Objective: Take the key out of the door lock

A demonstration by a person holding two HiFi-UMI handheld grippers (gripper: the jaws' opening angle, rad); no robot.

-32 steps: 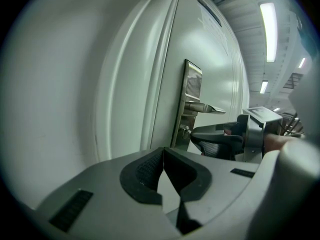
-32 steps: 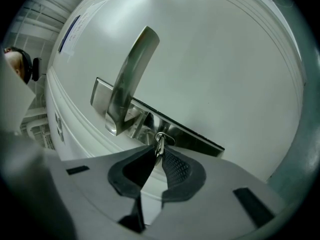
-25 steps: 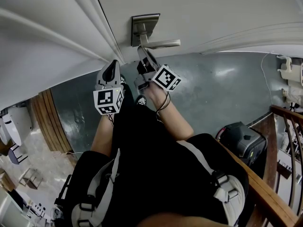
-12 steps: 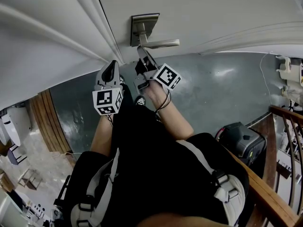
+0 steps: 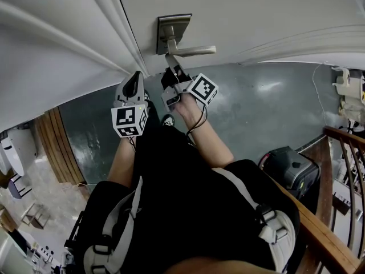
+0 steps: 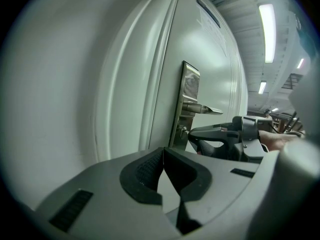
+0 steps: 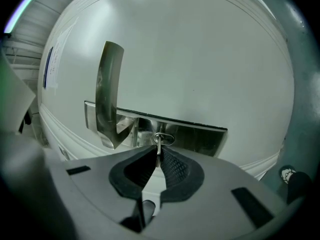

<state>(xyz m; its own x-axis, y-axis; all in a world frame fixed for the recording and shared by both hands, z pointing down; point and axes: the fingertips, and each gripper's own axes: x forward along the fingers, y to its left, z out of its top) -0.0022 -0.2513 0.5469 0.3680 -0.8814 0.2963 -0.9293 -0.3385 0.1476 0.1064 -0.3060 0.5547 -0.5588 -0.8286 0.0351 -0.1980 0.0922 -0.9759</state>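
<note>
A white door carries a steel lock plate [image 5: 171, 27] with a lever handle [image 5: 194, 50]. In the right gripper view a small metal key [image 7: 158, 145] sticks out of the keyhole in the plate [image 7: 195, 134], below the handle [image 7: 110, 99]. My right gripper [image 7: 157, 153] is shut on the key, both pads pressed against its flat head. The head view shows that gripper [image 5: 171, 68] right under the handle. My left gripper [image 6: 162, 151] hangs lower left of the lock, shut with nothing in it, and looks sideways at the key [image 6: 184, 130] and the right gripper [image 6: 220, 136].
The door frame [image 5: 114, 33] runs diagonally left of the lock. Grey floor [image 5: 256, 107] lies below the door. A black case [image 5: 293, 170] and a wooden railing [image 5: 319, 233] are at the right. The person's legs fill the lower middle.
The right gripper has crept slightly up towards the lock plate. The left gripper has stayed in place.
</note>
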